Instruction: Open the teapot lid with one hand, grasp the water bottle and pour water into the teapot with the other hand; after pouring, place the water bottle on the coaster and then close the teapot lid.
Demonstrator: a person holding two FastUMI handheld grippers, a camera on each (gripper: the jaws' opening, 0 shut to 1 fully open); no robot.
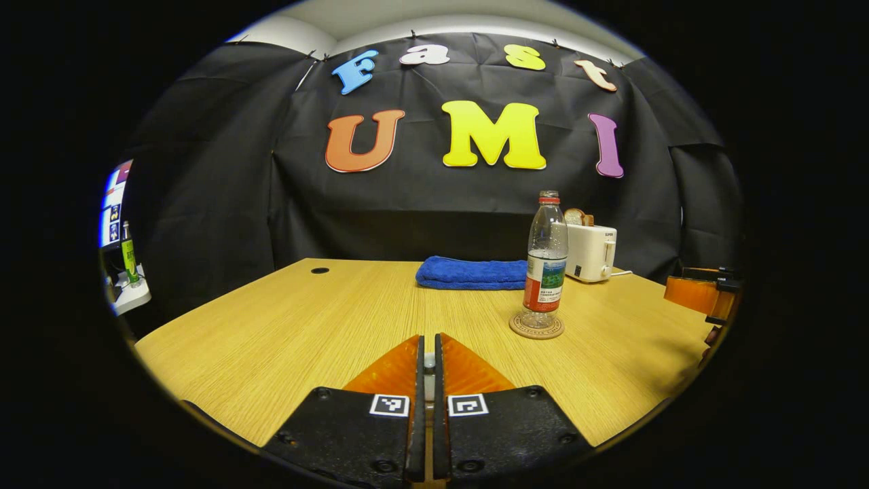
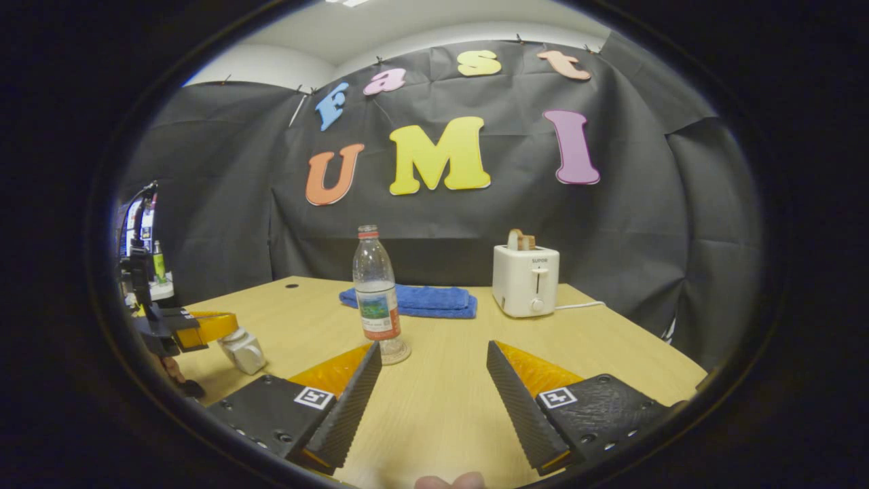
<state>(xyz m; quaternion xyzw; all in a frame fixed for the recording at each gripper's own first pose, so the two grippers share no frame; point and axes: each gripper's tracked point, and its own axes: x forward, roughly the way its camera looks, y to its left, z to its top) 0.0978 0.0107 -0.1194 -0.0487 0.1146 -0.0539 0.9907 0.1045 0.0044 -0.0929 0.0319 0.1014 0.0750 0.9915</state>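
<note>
The wooden table [image 2: 441, 401] lies bare in front of the right gripper [image 2: 430, 380], whose fingers stand wide apart, so the way forward is free up to the water bottle [image 2: 375, 292], which stands upright on its coaster [image 1: 536, 327] just left of that lane. Behind the bottle the folded blue towel [image 2: 421, 301] and the white toaster [image 2: 526, 280] block the back edge near the cloth wall. At the left, the left gripper [image 2: 234, 339] holds something white low over the table.

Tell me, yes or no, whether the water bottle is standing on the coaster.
Yes: in the left gripper view the water bottle stands upright with its base on the round coaster on the table.
</note>
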